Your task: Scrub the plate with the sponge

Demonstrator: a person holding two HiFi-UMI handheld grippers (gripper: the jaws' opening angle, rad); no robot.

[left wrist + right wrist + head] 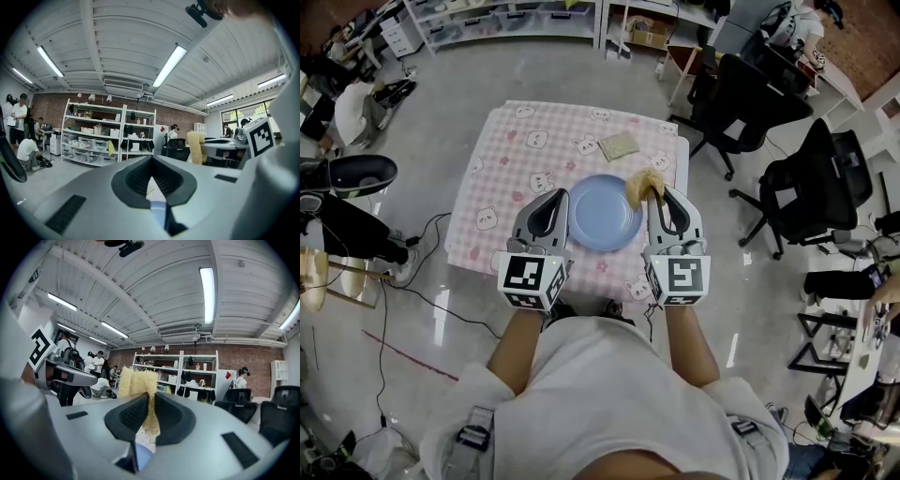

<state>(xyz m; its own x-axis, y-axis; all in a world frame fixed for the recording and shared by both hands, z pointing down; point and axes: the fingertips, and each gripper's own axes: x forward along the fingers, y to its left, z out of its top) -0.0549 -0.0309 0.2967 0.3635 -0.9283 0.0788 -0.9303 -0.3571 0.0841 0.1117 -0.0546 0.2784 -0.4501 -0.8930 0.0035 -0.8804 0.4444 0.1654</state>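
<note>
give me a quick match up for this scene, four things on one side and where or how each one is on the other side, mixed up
Things:
1 plate
2 sponge
3 left tongs
4 olive pad

Place or state:
a pinched in the right tongs
b shut, nothing between them
c lying flat at the far side of the table
d blue, on the table between the two sets of tongs

Pairs: 1-d, 2-a, 3-b, 4-c

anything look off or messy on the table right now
Nothing stands out. The blue plate lies flat and whole on the checked tablecloth, no spills. The right gripper pinches the yellow sponge at the plate's far right rim. A flat pad lies slightly askew beyond it.
</note>
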